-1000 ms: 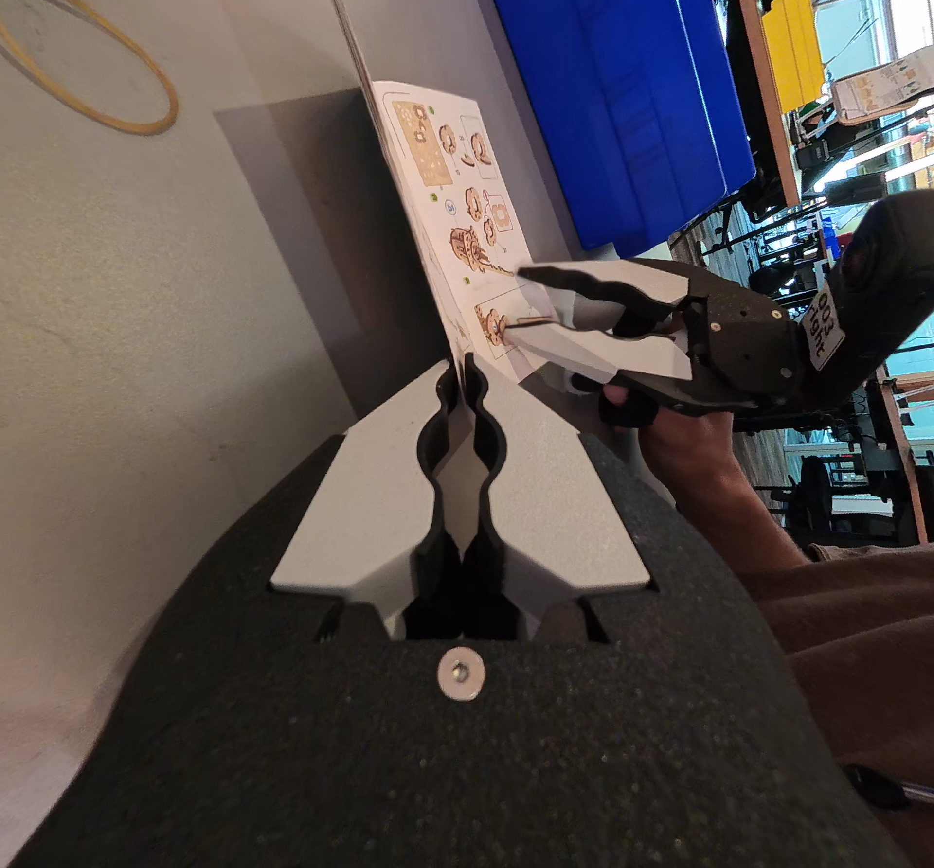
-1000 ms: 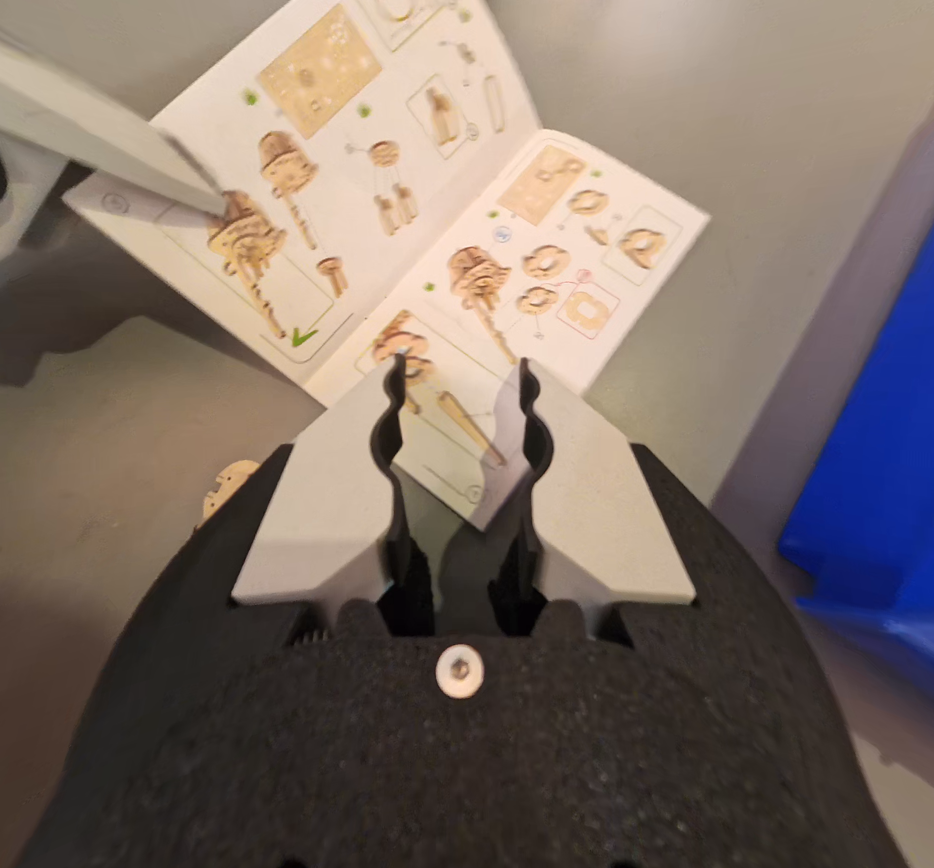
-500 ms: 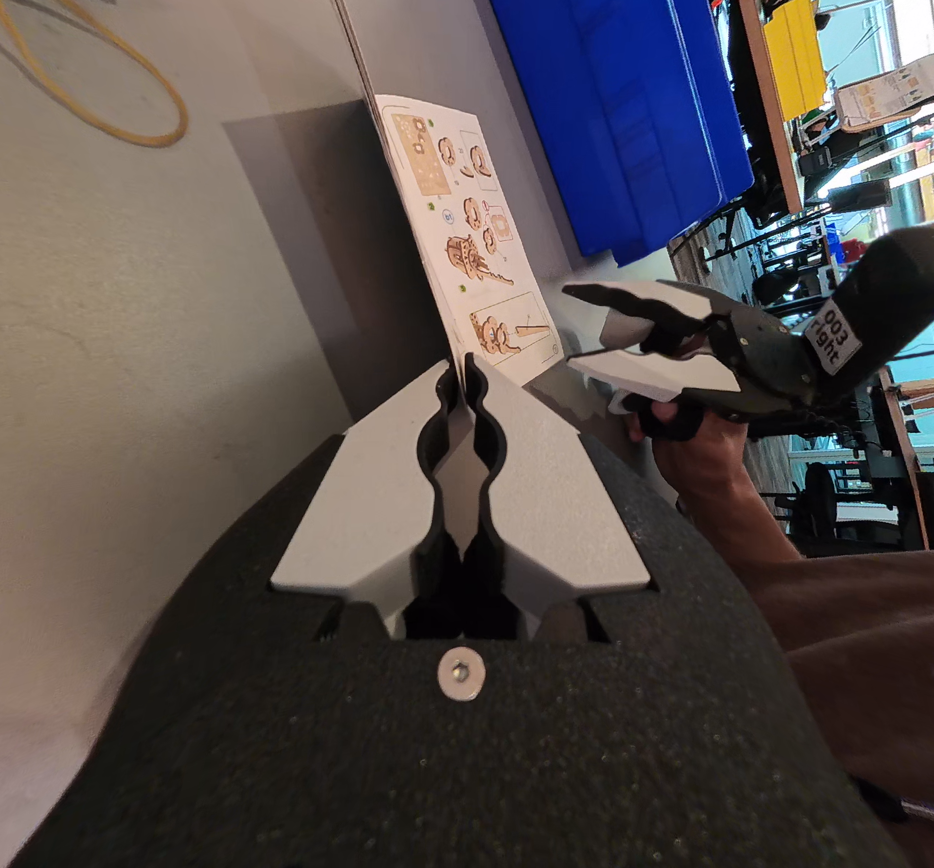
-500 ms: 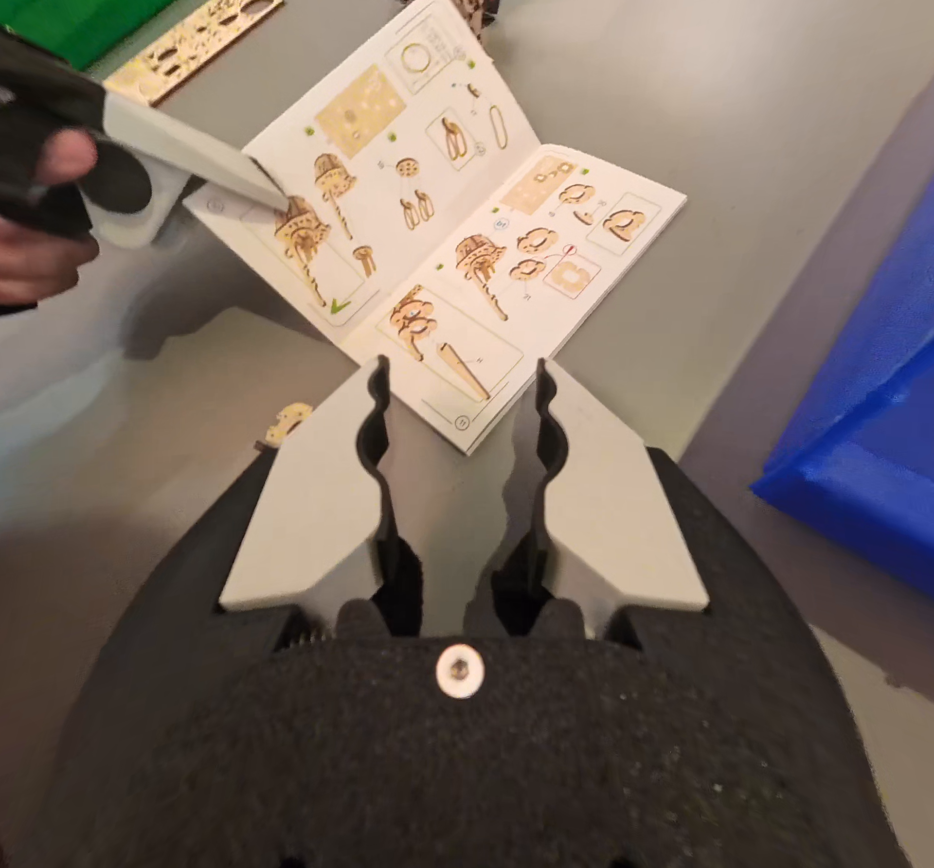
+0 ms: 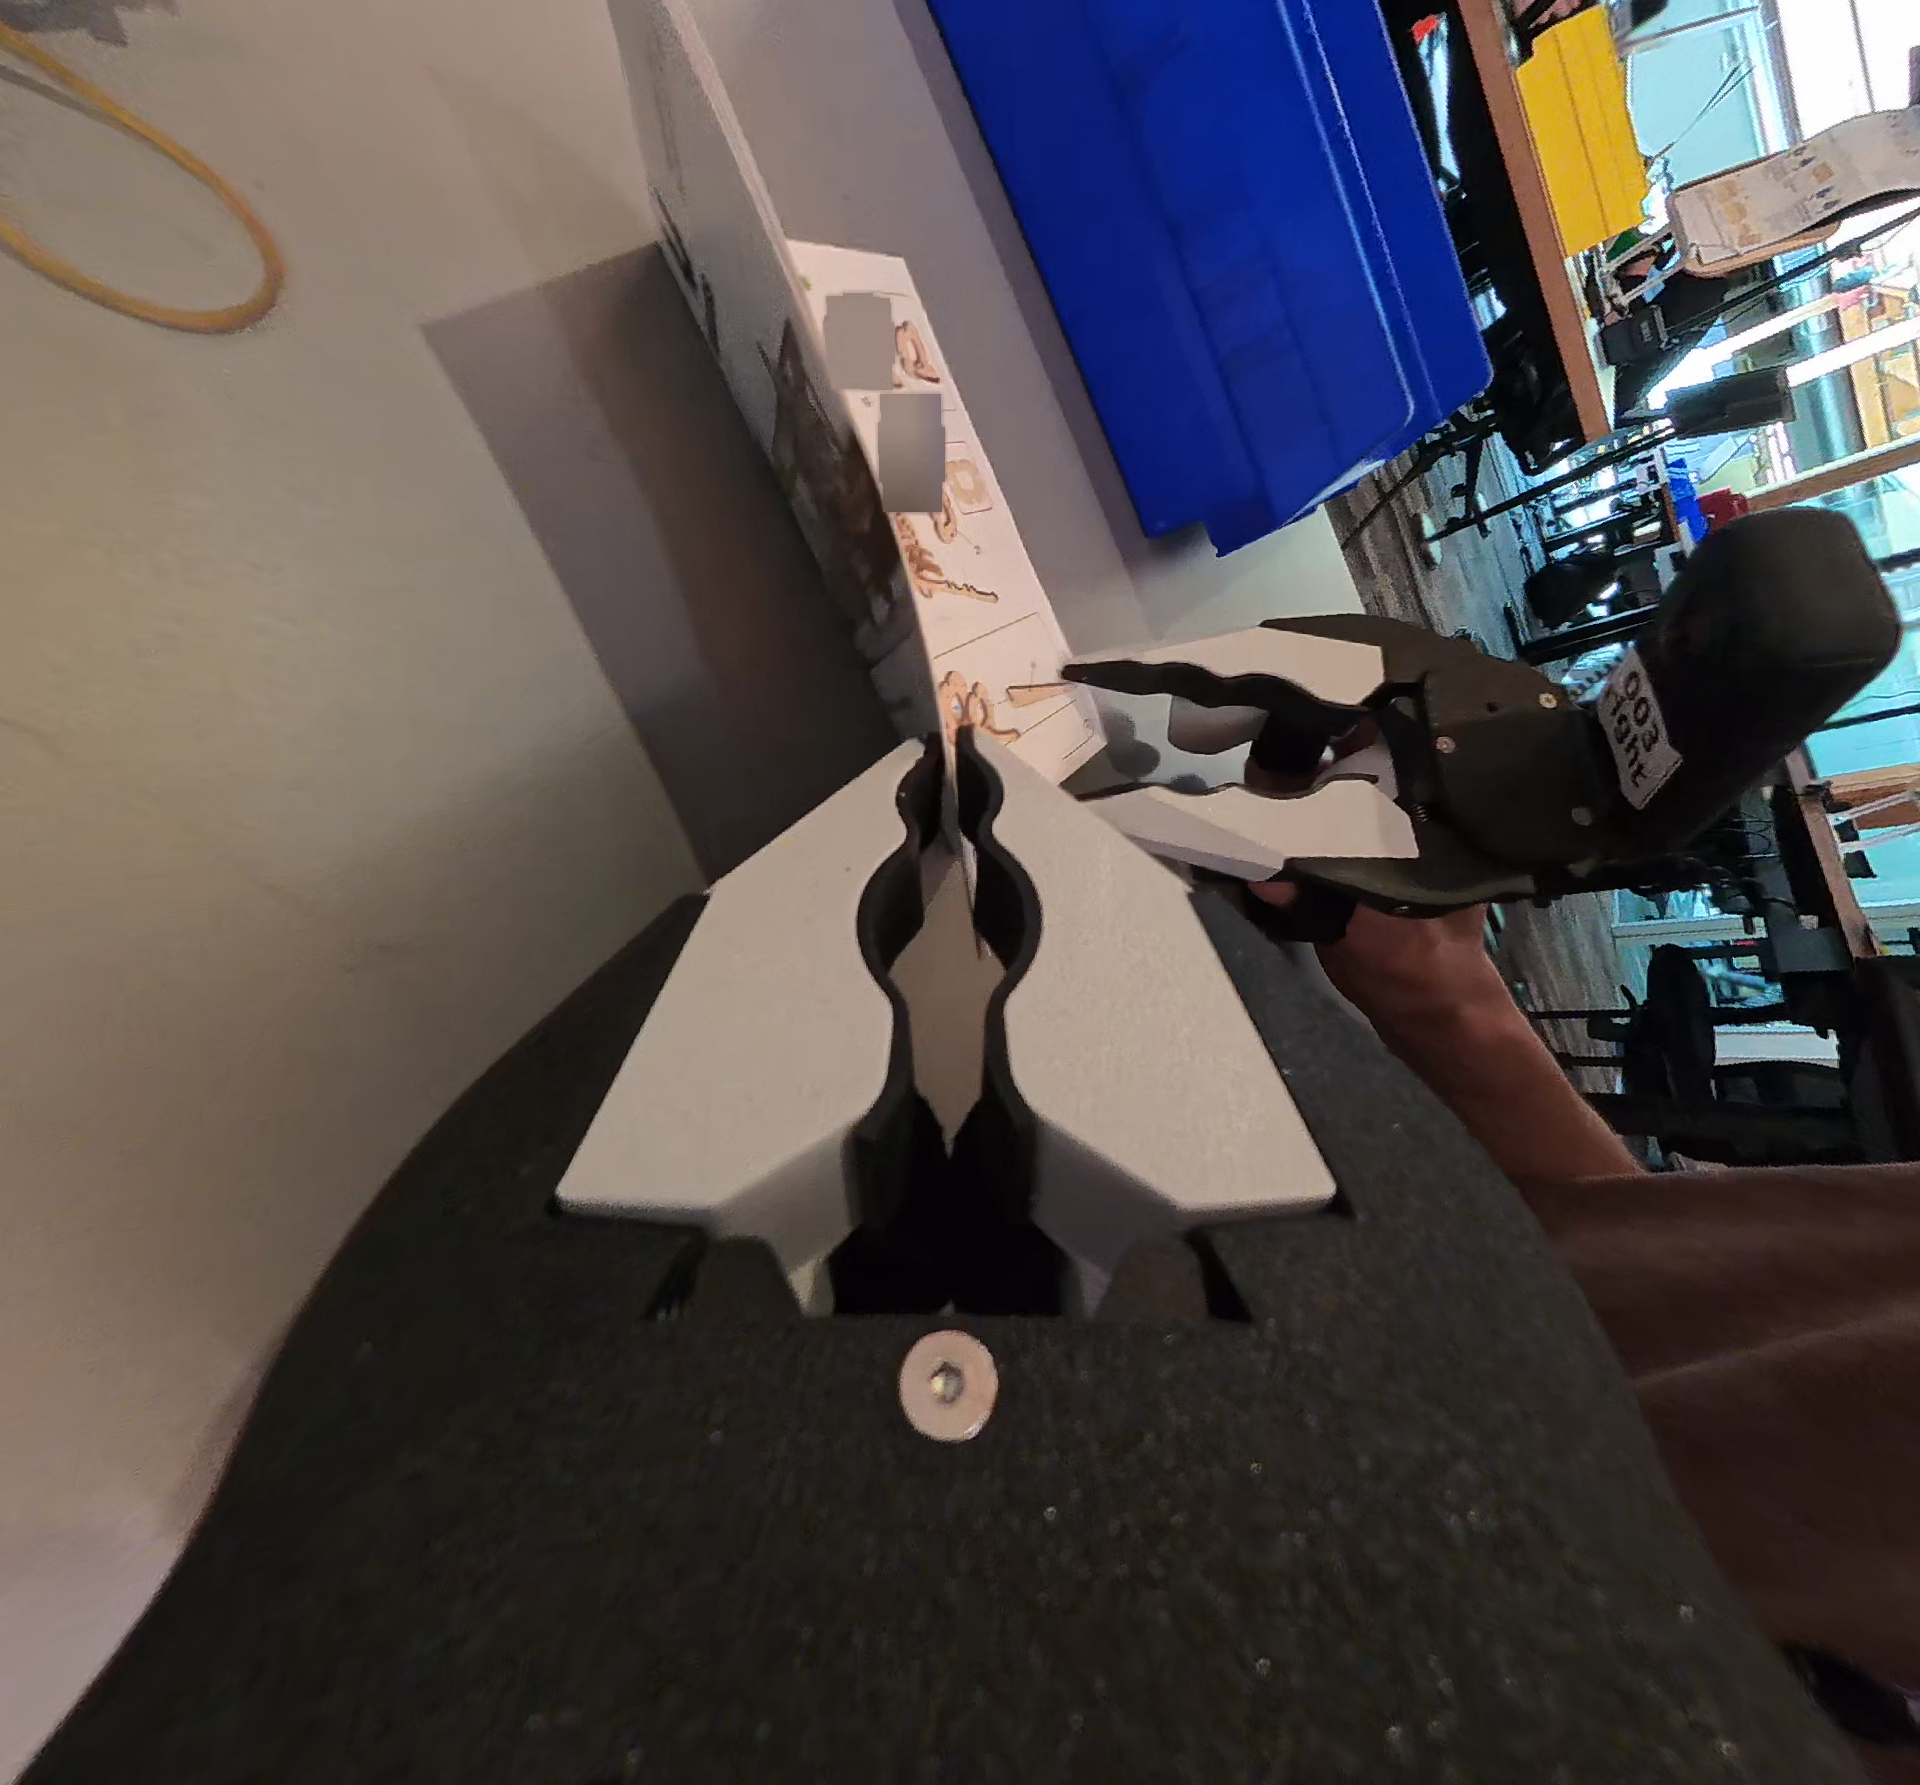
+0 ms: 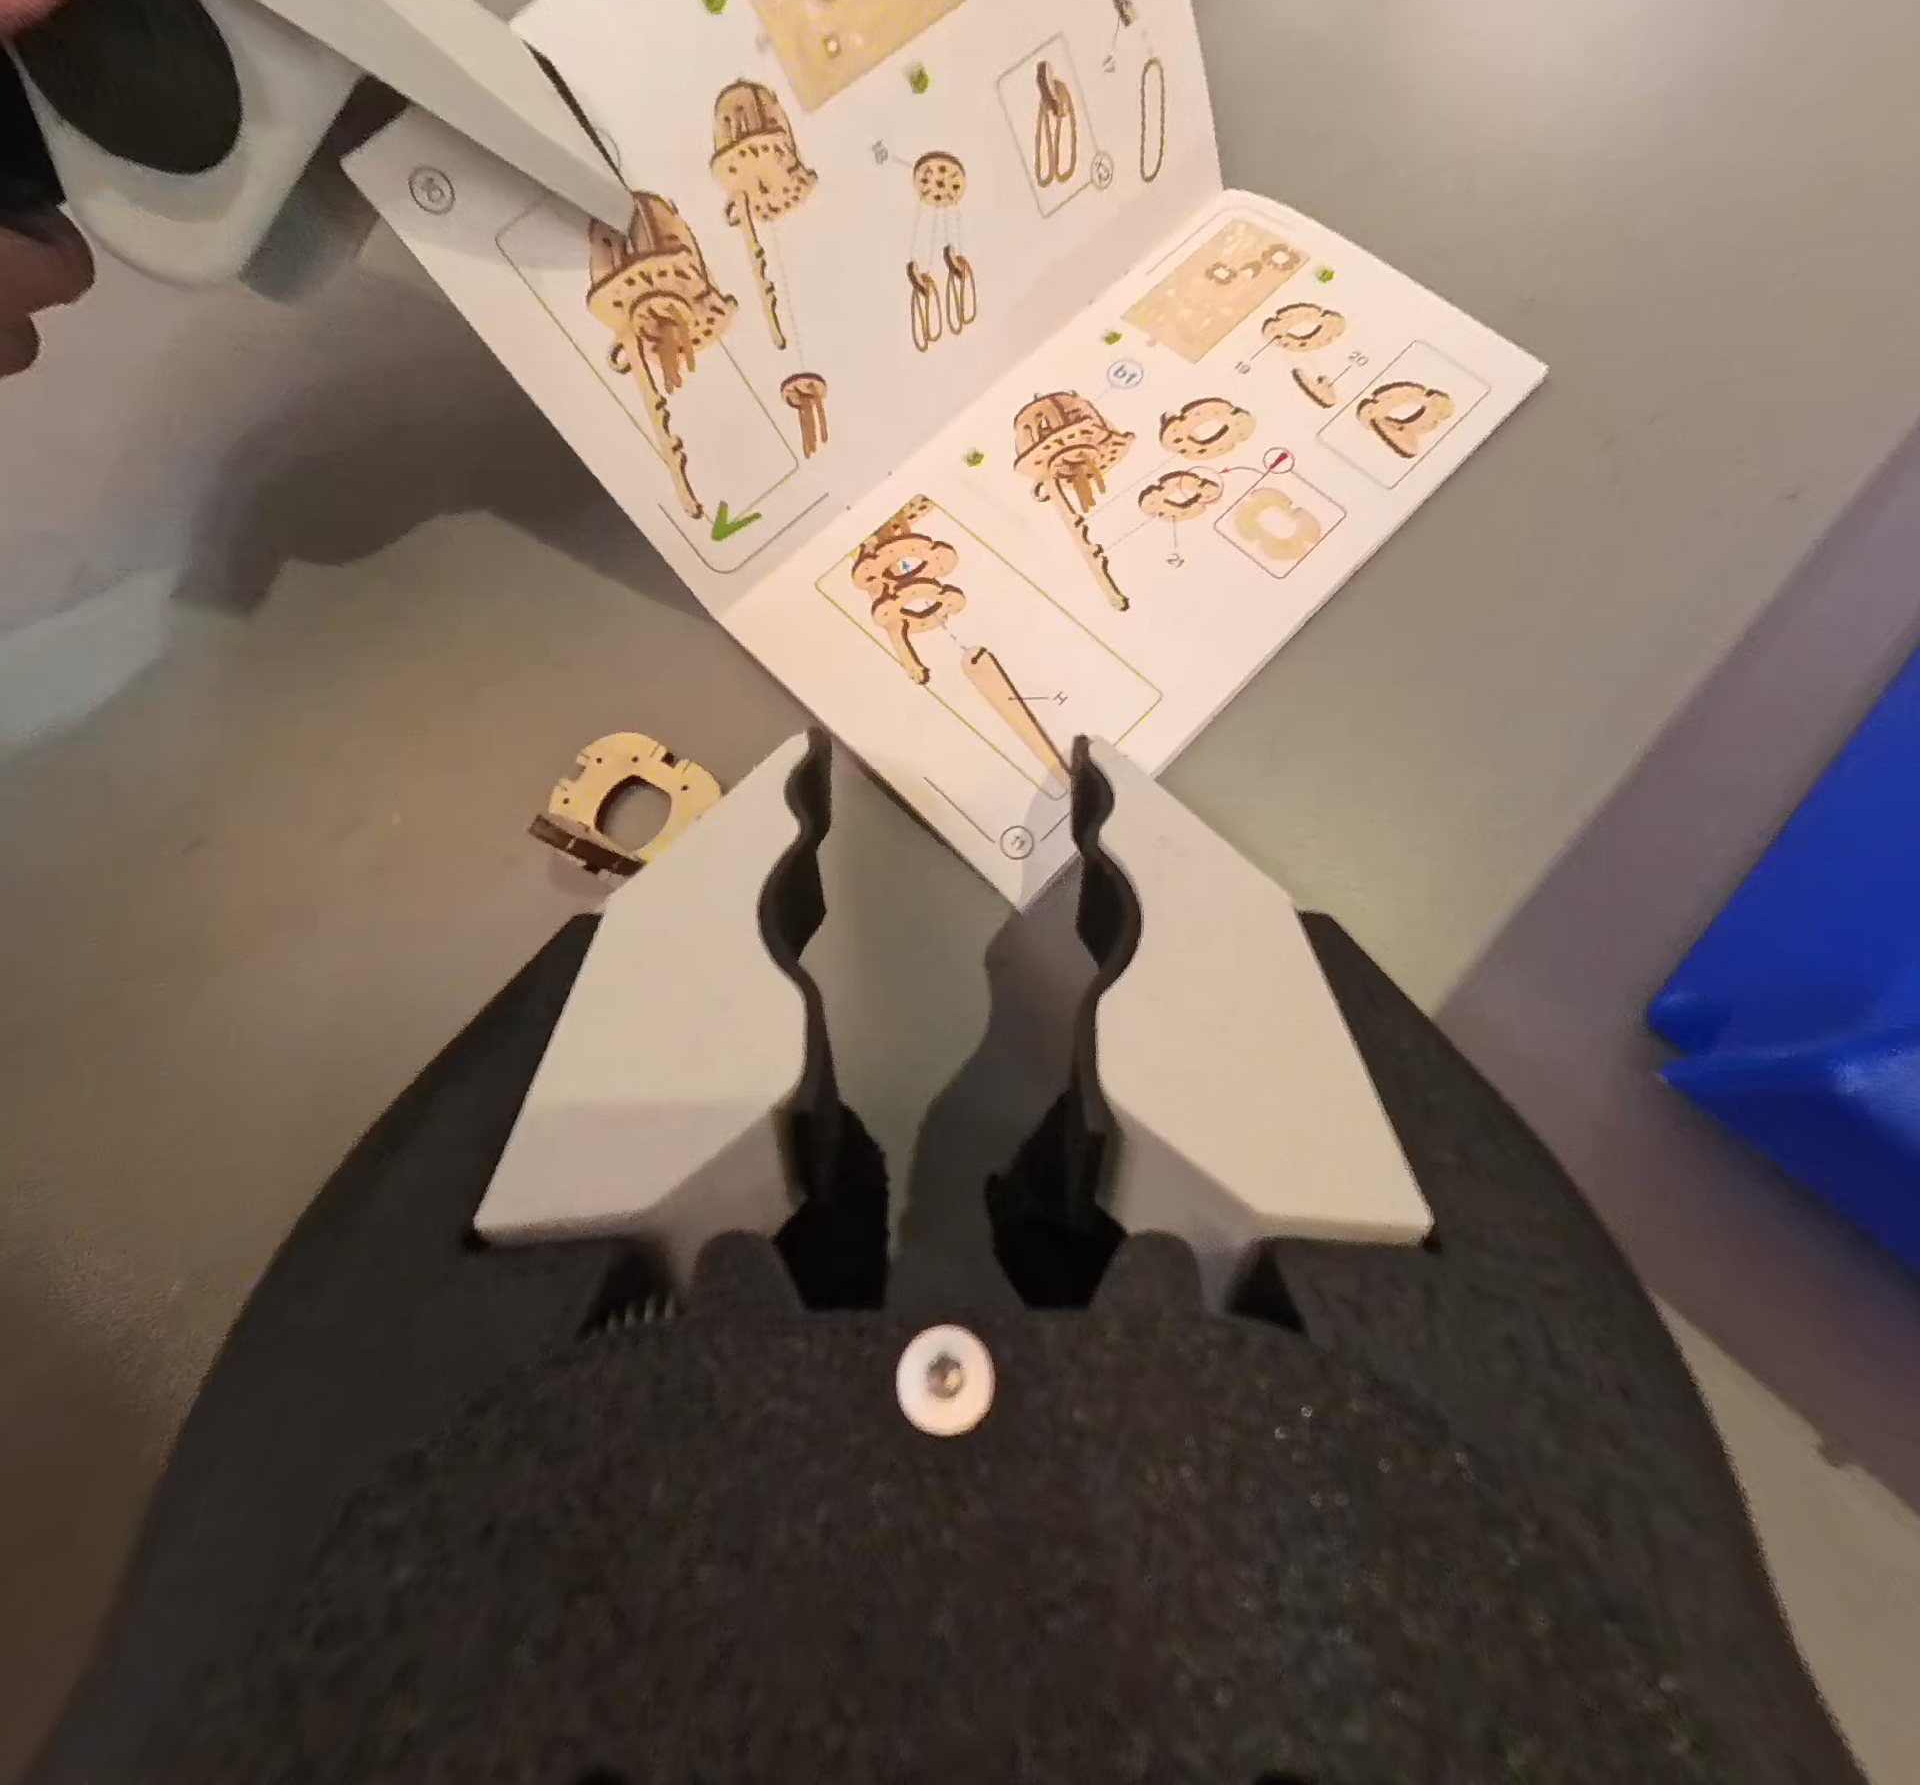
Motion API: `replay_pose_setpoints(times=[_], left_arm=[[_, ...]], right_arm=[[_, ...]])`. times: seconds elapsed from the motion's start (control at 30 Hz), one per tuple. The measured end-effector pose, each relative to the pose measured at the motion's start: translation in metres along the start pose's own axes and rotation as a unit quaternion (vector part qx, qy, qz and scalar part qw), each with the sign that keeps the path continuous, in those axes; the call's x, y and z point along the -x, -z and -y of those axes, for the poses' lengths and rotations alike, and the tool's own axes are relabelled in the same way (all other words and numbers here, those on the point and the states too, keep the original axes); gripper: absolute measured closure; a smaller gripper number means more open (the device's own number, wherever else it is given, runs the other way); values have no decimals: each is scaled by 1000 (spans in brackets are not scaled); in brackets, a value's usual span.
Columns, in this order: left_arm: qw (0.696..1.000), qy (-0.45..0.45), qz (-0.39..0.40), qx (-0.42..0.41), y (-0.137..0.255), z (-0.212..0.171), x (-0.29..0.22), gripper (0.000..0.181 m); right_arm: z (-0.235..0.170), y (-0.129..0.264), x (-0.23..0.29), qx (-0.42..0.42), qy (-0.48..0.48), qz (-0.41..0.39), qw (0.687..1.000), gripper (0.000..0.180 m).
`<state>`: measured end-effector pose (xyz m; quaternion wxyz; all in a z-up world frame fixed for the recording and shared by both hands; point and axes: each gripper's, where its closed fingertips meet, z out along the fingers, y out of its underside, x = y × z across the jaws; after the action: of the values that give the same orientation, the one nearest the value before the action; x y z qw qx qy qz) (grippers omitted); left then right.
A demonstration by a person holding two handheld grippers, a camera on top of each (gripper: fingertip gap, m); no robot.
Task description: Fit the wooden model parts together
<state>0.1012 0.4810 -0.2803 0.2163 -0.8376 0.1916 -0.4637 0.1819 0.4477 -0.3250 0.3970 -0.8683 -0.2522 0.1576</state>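
An open instruction booklet (image 6: 935, 301) with drawings of wooden parts lies on the grey table. My left gripper (image 5: 951, 756) is shut on the edge of its left page and holds that page lifted; it also shows in the right wrist view (image 6: 608, 200). In the left wrist view the booklet (image 5: 977, 551) stands edge-on beyond the fingers. My right gripper (image 6: 948, 759) is open and empty, its fingertips over the lower corner of the right page; it also shows in the left wrist view (image 5: 1075, 733). A small pale wooden part (image 6: 623, 800) lies on the table left of the right gripper.
A blue plastic bin (image 5: 1195, 177) stands to the right of the booklet, and its corner shows in the right wrist view (image 6: 1818, 1008). A yellow rubber band (image 5: 135, 208) lies on the table at the far left. A person's hand (image 5: 1382, 966) holds the right gripper. About 10 centimeters separates my left fingertips from my right.
The right gripper drew back from the booklet half a second ago and has come close to its lower corner again, still open. The left gripper keeps its hold on the page, now lifted steeper.
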Motion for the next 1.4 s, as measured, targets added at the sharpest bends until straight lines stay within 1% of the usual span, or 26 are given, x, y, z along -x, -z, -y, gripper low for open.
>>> replay_pose_setpoints(times=[0.17, 0.37, 0.47, 0.53, 0.6, 0.73, 0.83, 0.93, 1.0, 1.13, 1.3, 1.4], left_arm=[[1000, -6, -4, -27, 10, 11, -8, 174], [999, -35, 12, -38, 24, 14, -13, 170], [996, -72, 36, -42, 32, 11, -18, 168], [992, -100, 67, -43, 38, 8, -18, 164], [986, -114, 112, -52, 44, 4, -13, 153], [979, -130, 147, -48, 45, -16, -17, 153], [980, -136, 142, -16, 30, -40, -23, 148], [985, -125, 121, 3, 17, -58, -35, 147], [984, -134, 116, 12, 13, -65, -39, 146], [980, -155, 123, 11, 16, -63, -39, 146], [978, -167, 124, -2, 24, -54, -37, 148], [978, -172, 121, -4, 25, -52, -37, 148]], right_arm=[[-2, -2, 0, 7, 4, 1, 1000, 134], [-1, -2, 0, 6, -2, 5, 1000, 134], [-1, -2, 0, 7, -1, 4, 1000, 134], [-1, -2, 1, 6, -1, 7, 1000, 134], [-1, -2, 2, 6, -1, 11, 1000, 134], [-1, -2, 3, 7, 2, 10, 1000, 134], [2, 0, 1, -6, 3, 2, 1000, 134], [23, 16, -3, -74, 15, -22, 997, 141], [30, 24, -3, -90, 7, -18, 996, 140], [31, 31, -2, -92, -14, -2, 996, 140], [30, 39, -3, -81, -10, -19, 997, 140], [31, 43, 2, -85, -28, -15, 996, 140]])
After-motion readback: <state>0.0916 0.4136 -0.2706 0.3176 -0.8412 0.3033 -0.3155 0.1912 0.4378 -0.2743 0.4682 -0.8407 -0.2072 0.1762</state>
